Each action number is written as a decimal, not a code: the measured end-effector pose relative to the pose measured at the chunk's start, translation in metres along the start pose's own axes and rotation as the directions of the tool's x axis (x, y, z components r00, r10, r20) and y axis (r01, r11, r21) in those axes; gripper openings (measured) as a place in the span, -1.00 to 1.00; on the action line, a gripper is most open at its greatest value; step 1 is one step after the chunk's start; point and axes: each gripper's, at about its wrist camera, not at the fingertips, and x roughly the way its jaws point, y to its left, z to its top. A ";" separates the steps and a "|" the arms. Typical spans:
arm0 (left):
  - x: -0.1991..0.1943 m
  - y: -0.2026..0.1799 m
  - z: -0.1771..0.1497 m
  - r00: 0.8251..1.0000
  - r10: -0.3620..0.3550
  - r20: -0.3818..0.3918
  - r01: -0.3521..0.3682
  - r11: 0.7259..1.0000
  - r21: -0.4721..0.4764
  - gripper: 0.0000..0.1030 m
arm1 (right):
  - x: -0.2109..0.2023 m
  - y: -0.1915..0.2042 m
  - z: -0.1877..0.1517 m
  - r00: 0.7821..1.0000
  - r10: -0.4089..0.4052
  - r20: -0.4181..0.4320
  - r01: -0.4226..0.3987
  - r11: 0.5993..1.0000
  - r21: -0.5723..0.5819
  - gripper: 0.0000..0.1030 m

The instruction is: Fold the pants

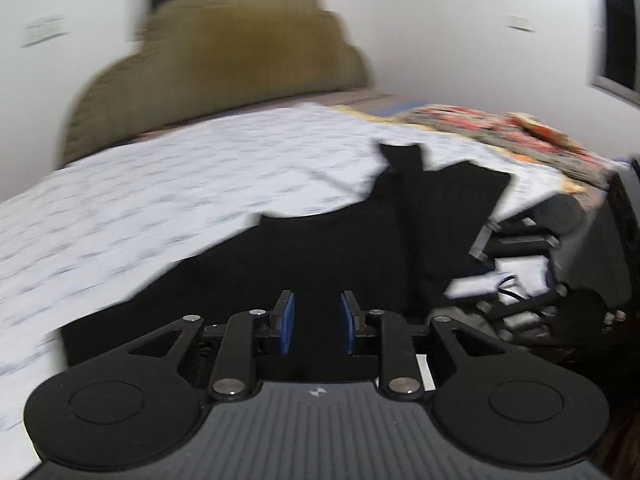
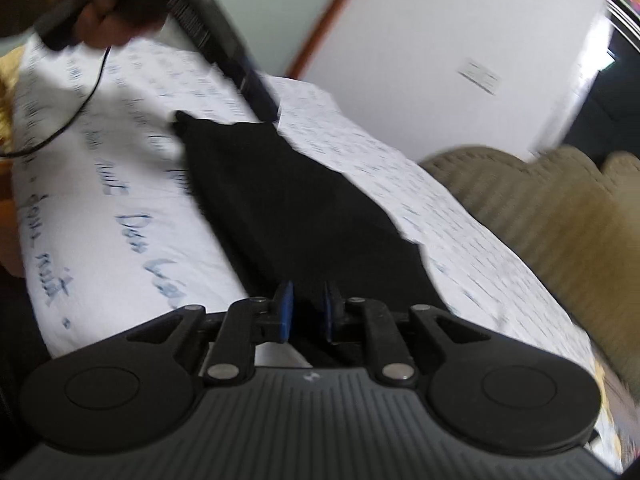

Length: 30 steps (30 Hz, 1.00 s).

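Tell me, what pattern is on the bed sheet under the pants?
The bed sheet is white with blue handwriting-style lettering, clearest in the right wrist view beside the black pants.

The left tool [image 1: 316, 322] is hovering over black pants [image 1: 340, 248] lying on the bed [image 1: 160, 184], its blue pads [image 1: 287, 324] standing slightly apart with nothing clamped between them. The other tool [image 1: 516, 240] is sitting at the bed's right edge. A tan headboard [image 1: 224, 56] is rising beyond the far edge.
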 end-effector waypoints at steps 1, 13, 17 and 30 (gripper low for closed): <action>0.013 -0.009 0.003 0.999 -0.041 0.002 0.041 0.999 0.002 -0.53 | -0.004 -0.008 -0.003 1.000 -0.023 -0.012 0.023 1.000 0.019 -0.76; 0.144 -0.071 0.017 0.964 -0.249 -0.093 0.237 0.963 -0.127 -0.52 | -0.023 -0.128 -0.070 0.965 -0.198 -0.172 0.253 0.877 0.408 -0.71; 0.160 -0.076 0.020 0.965 -0.240 -0.109 0.224 0.965 -0.138 -0.52 | -0.011 -0.149 -0.074 0.963 -0.210 -0.168 0.264 0.857 0.442 -0.68; 0.162 -0.089 0.026 0.975 -0.217 -0.048 0.209 0.969 -0.134 0.23 | 0.071 -0.210 -0.080 0.936 -0.195 -0.292 0.333 0.755 0.564 0.29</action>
